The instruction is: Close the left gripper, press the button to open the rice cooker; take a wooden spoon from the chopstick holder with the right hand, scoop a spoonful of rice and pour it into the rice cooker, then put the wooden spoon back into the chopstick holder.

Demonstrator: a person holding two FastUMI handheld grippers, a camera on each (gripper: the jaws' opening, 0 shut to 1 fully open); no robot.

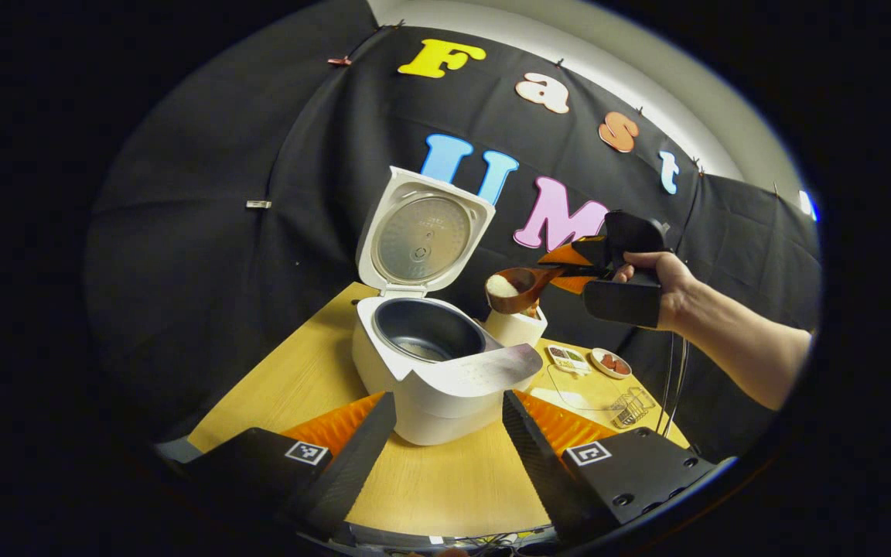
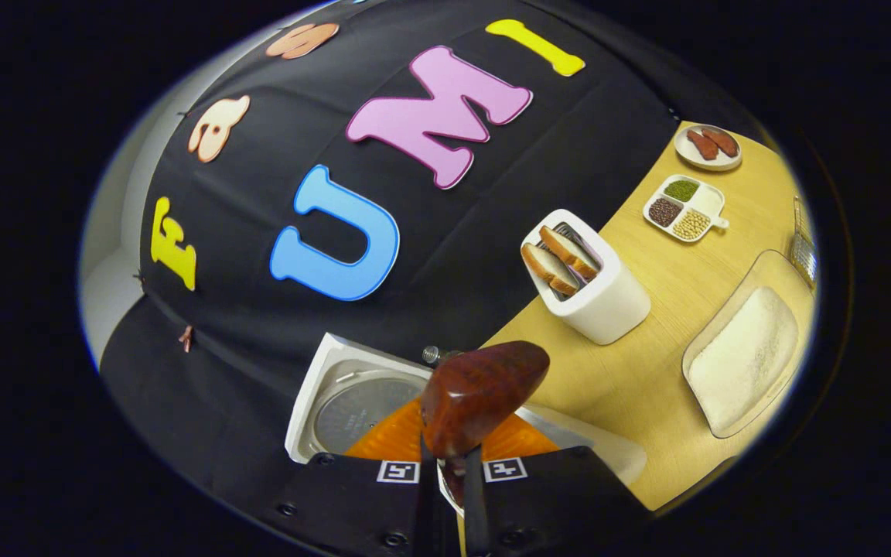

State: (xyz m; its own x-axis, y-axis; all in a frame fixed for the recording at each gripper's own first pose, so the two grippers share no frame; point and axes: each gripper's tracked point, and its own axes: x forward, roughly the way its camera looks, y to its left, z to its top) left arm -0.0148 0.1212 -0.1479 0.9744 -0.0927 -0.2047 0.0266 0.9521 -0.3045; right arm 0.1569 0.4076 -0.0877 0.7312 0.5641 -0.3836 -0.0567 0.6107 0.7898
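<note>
Left gripper view: the right hand-held gripper (image 1: 569,267), clamped on a rice-filled brown wooden spoon (image 1: 519,288), is seen at two o'clock above the open white rice cooker (image 1: 438,363); the left hand-held gripper (image 1: 449,433) is spread apart. Right gripper view: a clear rice tray (image 2: 747,356) is shown at three o'clock on the light wooden worktop (image 2: 646,371).

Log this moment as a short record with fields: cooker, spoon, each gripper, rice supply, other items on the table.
rice cooker: lid up, inner pot looks empty
wooden spoon: holds rice, raised beside the cooker, not yet over the pot
right gripper: shut on the spoon's handle
left gripper: open, in front of the cooker
rice tray: clear, holds white rice
toaster: two bread slices in it
divided dish: beans or grains
small plate: reddish pieces
table: light wood
</note>
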